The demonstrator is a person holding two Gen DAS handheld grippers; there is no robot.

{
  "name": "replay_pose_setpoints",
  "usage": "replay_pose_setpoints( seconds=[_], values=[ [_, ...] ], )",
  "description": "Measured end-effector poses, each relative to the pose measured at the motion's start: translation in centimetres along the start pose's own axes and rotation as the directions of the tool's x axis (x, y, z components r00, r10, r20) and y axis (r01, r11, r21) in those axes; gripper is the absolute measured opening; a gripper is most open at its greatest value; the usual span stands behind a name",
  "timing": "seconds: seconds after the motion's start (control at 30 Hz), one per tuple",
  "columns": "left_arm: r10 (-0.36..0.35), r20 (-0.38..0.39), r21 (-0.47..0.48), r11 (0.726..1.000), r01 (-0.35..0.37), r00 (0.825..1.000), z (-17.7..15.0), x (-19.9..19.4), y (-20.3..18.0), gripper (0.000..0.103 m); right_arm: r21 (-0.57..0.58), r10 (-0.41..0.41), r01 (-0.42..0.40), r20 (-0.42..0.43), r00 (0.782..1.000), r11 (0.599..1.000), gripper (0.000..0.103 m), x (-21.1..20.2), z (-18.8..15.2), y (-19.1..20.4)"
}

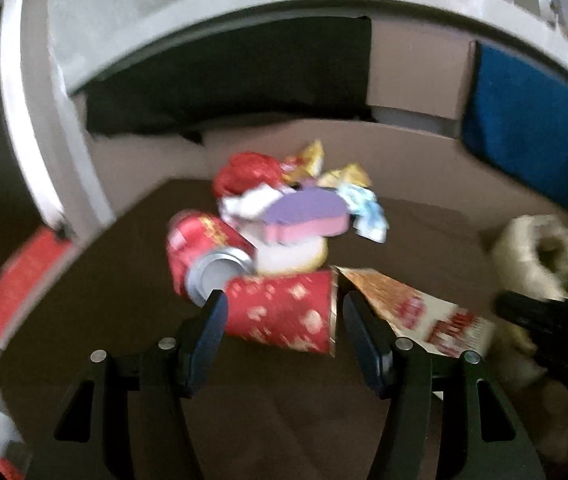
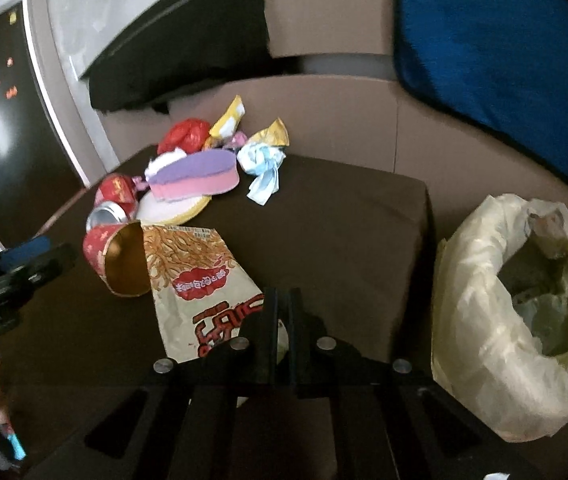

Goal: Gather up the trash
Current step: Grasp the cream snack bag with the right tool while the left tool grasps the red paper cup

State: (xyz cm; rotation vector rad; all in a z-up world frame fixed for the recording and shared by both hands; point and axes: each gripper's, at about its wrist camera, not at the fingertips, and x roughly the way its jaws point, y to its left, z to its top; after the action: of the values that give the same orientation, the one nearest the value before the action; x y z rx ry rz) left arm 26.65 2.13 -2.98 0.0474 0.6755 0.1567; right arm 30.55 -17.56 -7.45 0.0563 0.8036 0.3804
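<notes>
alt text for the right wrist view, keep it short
The right gripper, shut, pinches the corner of a noodle packet on a dark brown cushion. A trash pile lies beyond; an open plastic bag sits right.

Dim indoor light, heavy motion blur, fisheye-bent edges, black vignetted corners.

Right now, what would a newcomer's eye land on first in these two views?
A bright heap of litter on the dark brown cushion: a red patterned paper cup lying on its side between the left gripper's open jaws, and a crushed red soda can behind it. The right gripper is shut on the beige noodle wrapper, with the pale plastic trash bag gaping alongside.
</notes>
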Motion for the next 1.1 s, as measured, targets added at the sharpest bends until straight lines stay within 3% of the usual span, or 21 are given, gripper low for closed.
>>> replay_pose_setpoints(
  seconds=[0.1, 0.17, 0.27, 0.43, 0.57, 0.67, 0.8, 0.97, 1.1],
  values=[
    [0.03, -0.03, 0.017, 0.999, -0.029, 0.999, -0.4, 1.5, -0.4, 0.058, 0.048, 0.027, -0.028, 0.018, 0.999, 0.998, 0.016, -0.5, -0.6, -0.8],
    [0.038, -0.039, 0.037, 0.999, -0.037, 0.999, -0.7, 2.1, -0.1, 0.056, 0.072, 0.026, -0.028, 0.039, 0.999, 0.997, 0.034, -0.9, -1.0, -1.2],
    [0.042, -0.044, 0.033, 0.999, -0.04, 0.998, -0.9, 2.4, 2.0, 0.052, 0.071, 0.022, -0.025, 0.054, 0.998, 0.997, 0.034, -1.3, -1.3, -1.3],
    [0.029, -0.115, -0.064, 0.997, -0.037, 0.993, -1.9, 3.4, 7.4, 0.043, 0.044, 0.028, -0.03, 0.055, 0.998, 0.999, 0.034, -1.0, -1.2, -0.8],
    [-0.072, -0.131, -0.143, 0.988, 0.053, 0.989, -3.1, 2.6, 9.1, 0.042, 0.034, 0.065, -0.066, 0.031, 0.997, 0.997, 0.034, 0.0, -0.8, -0.2],
    [-0.114, -0.055, -0.101, 0.989, 0.108, 0.992, -2.8, 0.3, 7.3, 0.042, 0.031, 0.057, -0.058, 0.035, 0.998, 0.998, 0.034, 0.0, -0.6, -0.1],
    [-0.091, 0.028, 0.016, 0.996, 0.09, 0.995, -2.1, -1.7, 3.0, 0.042, 0.053, 0.042, -0.044, 0.036, 0.998, 0.998, 0.034, -0.2, -0.7, -0.6],
    [-0.084, -0.044, 0.034, 0.996, 0.086, 0.995, -1.4, 0.0, -0.5, 0.042, 0.084, 0.032, -0.034, 0.025, 0.999, 0.996, 0.034, -0.6, -1.6, -1.5],
    [-0.015, -0.053, 0.055, 0.998, 0.018, 0.999, -1.2, 1.8, -1.7, 0.042, 0.09, 0.015, -0.017, 0.032, 0.999, 0.996, 0.034, -0.8, -1.8, -1.9]
  ],
)
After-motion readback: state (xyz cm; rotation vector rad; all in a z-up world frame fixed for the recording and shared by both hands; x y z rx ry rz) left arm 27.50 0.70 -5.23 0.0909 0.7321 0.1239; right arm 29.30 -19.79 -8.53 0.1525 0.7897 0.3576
